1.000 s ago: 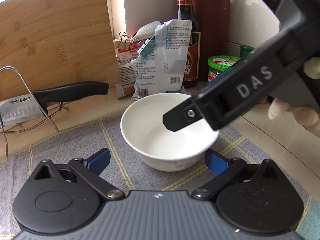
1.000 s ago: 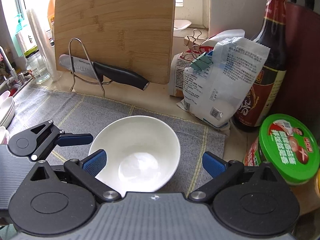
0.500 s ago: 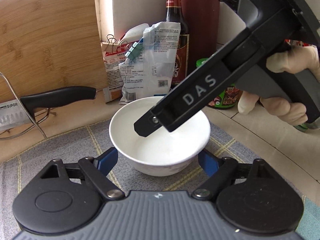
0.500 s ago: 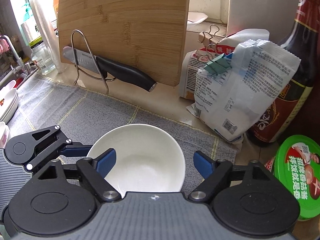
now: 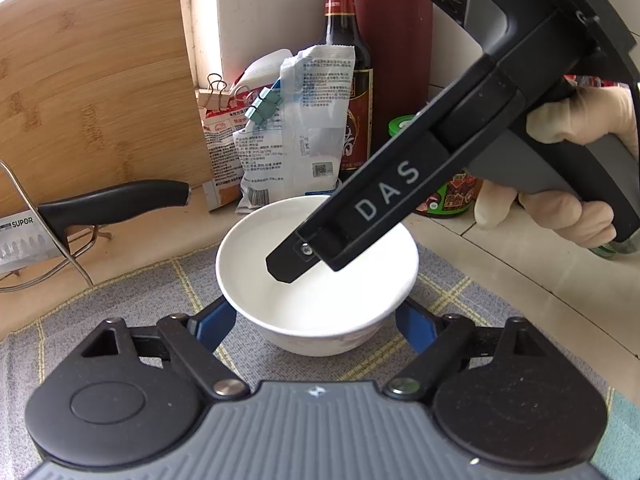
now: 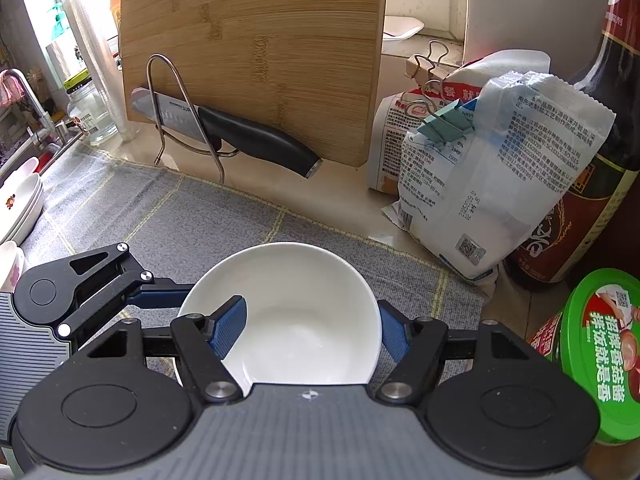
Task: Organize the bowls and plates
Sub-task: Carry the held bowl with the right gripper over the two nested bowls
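A white bowl [image 5: 316, 280] stands on the grey checked mat [image 5: 120, 300]; it also shows in the right wrist view [image 6: 296, 312]. My left gripper [image 5: 316, 324] is open, its blue pads either side of the bowl's near wall, low by the mat. My right gripper [image 6: 312, 330] is open over the bowl, with its left pad inside the rim and its right pad outside the right wall. In the left wrist view the right gripper's body [image 5: 384, 200] reaches down into the bowl.
A bamboo cutting board [image 6: 256, 48], a knife on a wire rack [image 6: 240, 136], clipped bags [image 6: 488, 176], a dark sauce bottle [image 6: 592, 160] and a green-lidded jar [image 6: 600, 352] line the back and right. Stacked white dishes [image 6: 20, 204] sit at the far left.
Both grippers have moved in on the bowl. The left gripper's pads now flank it, and the right gripper has come down so one pad is inside the rim.
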Action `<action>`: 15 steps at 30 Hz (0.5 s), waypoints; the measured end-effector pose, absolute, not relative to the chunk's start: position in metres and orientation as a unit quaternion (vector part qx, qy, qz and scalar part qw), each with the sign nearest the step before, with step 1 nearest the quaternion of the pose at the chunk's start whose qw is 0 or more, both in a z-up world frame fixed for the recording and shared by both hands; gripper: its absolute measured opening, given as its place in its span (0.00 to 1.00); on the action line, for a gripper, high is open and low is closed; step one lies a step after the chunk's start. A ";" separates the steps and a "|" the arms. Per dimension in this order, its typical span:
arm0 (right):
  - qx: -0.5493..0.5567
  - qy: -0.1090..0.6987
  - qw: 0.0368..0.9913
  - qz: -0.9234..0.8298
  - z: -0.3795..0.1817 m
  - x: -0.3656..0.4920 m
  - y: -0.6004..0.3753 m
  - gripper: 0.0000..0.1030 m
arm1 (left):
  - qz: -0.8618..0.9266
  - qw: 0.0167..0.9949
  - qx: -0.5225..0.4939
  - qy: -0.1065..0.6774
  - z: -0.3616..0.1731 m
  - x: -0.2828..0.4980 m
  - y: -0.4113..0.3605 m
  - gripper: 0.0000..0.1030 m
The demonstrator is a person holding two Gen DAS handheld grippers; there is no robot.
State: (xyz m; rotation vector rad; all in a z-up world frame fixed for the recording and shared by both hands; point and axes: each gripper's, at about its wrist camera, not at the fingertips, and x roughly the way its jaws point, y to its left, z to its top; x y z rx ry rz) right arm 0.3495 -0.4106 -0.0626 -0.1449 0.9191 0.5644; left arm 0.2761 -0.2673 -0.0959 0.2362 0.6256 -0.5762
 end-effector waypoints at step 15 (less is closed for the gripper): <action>-0.069 0.429 0.855 0.285 -0.045 0.321 -0.399 0.73 | -0.268 0.898 0.116 0.328 -0.064 0.248 -0.261 0.84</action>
